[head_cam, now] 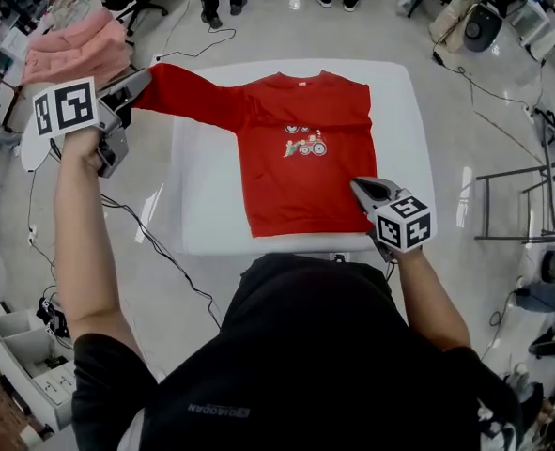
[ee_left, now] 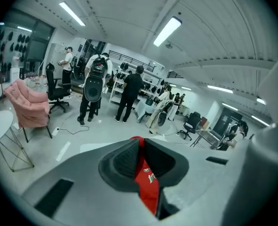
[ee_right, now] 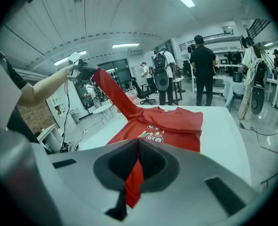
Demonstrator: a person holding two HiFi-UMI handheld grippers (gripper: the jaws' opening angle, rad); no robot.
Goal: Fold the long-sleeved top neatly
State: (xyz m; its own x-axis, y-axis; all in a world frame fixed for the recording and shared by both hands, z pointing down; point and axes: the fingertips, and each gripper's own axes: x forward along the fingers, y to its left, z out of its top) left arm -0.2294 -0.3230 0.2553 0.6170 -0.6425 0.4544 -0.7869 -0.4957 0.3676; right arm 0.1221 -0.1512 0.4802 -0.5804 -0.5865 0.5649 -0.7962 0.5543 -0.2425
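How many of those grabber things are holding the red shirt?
2. The left hand-held gripper pinches the sleeve end of the red shirt, held out past the white table's left side. The right hand-held gripper pinches the shirt's near right bottom corner.

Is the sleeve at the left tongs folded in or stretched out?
Stretched out: the sleeve runs from the red top past the table edge to the left tongs, shut on its end.

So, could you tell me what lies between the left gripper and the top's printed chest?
Only the sleeve of the red top, stretched from the left gripper over the white table; the head view shows it.
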